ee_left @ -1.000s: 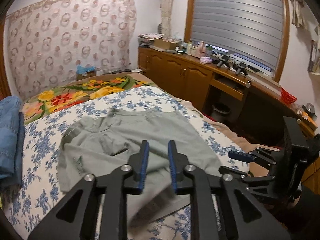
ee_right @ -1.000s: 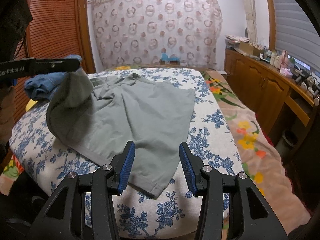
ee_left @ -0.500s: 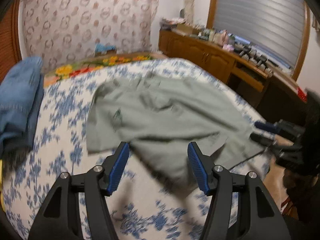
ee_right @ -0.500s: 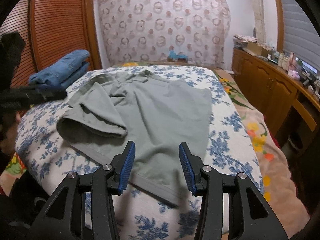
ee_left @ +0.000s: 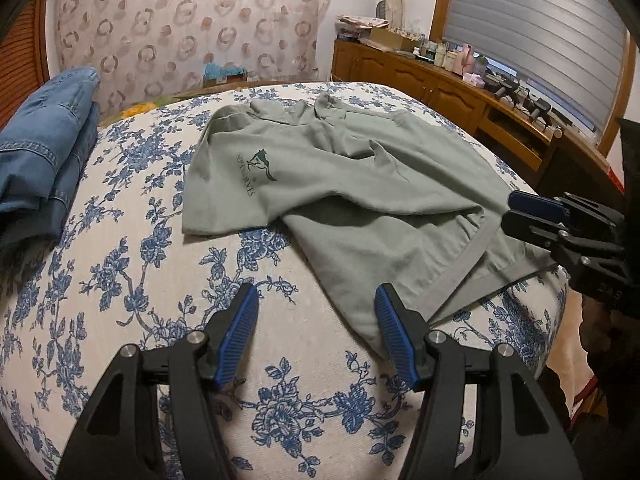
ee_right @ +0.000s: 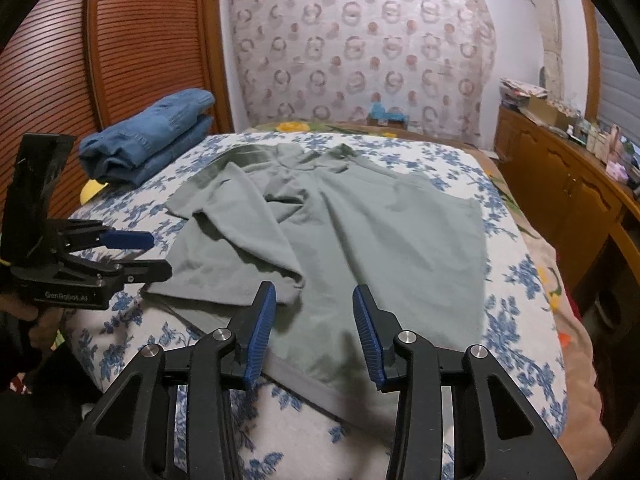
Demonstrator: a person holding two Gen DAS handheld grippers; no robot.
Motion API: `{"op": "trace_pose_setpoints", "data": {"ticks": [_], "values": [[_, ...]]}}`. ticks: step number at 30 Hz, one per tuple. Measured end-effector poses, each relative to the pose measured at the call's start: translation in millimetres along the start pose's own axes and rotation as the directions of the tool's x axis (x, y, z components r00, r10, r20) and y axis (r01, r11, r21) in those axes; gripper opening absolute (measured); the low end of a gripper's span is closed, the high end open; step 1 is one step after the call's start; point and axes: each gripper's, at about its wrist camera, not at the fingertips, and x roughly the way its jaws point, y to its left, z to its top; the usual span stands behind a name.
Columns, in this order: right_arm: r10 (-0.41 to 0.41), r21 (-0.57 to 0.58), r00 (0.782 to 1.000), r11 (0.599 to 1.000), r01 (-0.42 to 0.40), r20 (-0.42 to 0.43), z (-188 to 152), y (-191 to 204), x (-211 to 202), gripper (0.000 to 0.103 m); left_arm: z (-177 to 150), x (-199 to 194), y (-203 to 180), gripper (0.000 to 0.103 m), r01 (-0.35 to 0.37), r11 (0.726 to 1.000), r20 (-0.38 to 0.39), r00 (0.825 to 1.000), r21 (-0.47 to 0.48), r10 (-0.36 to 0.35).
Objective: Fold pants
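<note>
Floral bed (ee_left: 120, 272) in my bedroom, grey pants (ee_right: 360, 232) spread, folded jeans (ee_right: 148, 136) beyond, my left tool (ee_left: 316, 332) gaping empty, right tool (ee_right: 314, 332) narrowing, unclamped over pants

Soft, even indoor light fills both views, fairly dim, with no glare. Faint shadows sit under the folds of the grey-green garment (ee_left: 360, 200) and beneath the tongs near the bed's (ee_right: 516, 280) edge. Fisheye distortion bends the walls, with black corners.
</note>
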Motion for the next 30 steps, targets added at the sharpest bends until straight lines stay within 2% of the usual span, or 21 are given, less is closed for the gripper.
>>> {"op": "trace_pose_setpoints", "data": {"ticks": [7, 16, 18, 22, 23, 26, 30], "values": [[0.03, -0.033, 0.998, 0.999, -0.032, -0.051, 8.5, 7.0, 23.0, 0.039, -5.6, -2.8, -1.1, 0.061, -0.031, 0.999, 0.029, 0.999, -0.009, 0.031], [0.044, -0.043, 0.99, 0.998, -0.05, -0.133, 14.6, 10.6, 47.8, 0.033, -8.1, -8.8, 3.3, 0.061, -0.011, 0.999, 0.043, 0.999, -0.038, 0.012], [0.043, -0.045, 0.988, 0.998, -0.05, -0.151, 14.0, 11.9, 51.9, 0.031, -8.8, -9.4, 3.8, 0.061, -0.008, 0.999, 0.045, 0.999, -0.037, 0.009], [0.046, -0.063, 0.987, 0.996, -0.056, -0.155, 15.8, 15.8, 51.9, 0.018, -11.0, -11.2, 6.1, 0.061, 0.007, 0.999, 0.054, 0.999, -0.045, -0.004], [0.04, -0.071, 0.987, 0.996, -0.051, -0.153, 15.9, 17.0, 51.4, 0.012, -11.1, -11.6, 6.5, 0.061, 0.009, 0.999, 0.053, 0.999, -0.048, -0.006], [0.03, -0.084, 0.992, 0.996, -0.041, -0.123, 17.0, 19.5, 45.6, 0.004, -11.3, -13.5, 7.5, 0.061, 0.015, 0.998, 0.056, 0.998, -0.06, -0.011], [0.024, -0.079, 0.999, 0.997, -0.026, -0.021, 23.7, 19.5, 23.3, 0.001, -11.4, -18.2, 7.2, 0.061, 0.008, 0.998, 0.075, 0.997, -0.065, -0.003]]}}
